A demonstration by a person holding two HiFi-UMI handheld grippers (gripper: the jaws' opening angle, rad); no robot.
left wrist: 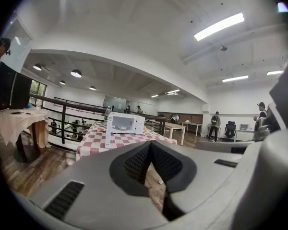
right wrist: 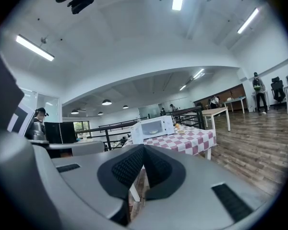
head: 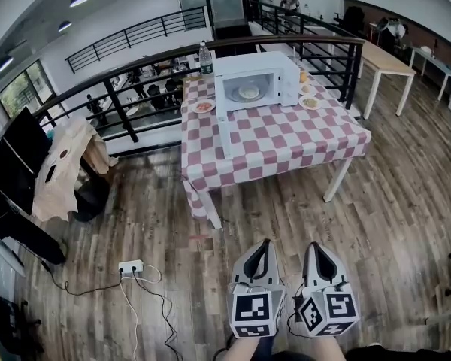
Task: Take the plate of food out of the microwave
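A white microwave [head: 255, 85] stands at the far side of a table with a red-and-white checked cloth [head: 286, 141], and its door [head: 222, 122] hangs open to the left. Inside it lies a plate of food [head: 248, 92]; the plate also shows in the left gripper view [left wrist: 121, 127] and in the right gripper view [right wrist: 154, 131]. My left gripper [head: 264, 244] and right gripper [head: 313, 247] are side by side over the wooden floor, well short of the table. Both point at it. Each is shut with nothing between its jaws [left wrist: 150, 145] [right wrist: 143, 147].
Two more plates [head: 204, 105] [head: 310, 102] and a bottle [head: 205, 59] sit on the table beside the microwave. A black railing [head: 135, 89] runs behind it. A power strip with cables [head: 130, 266] lies on the floor at the left, near a cloth-draped stand [head: 64, 164]. People stand far off.
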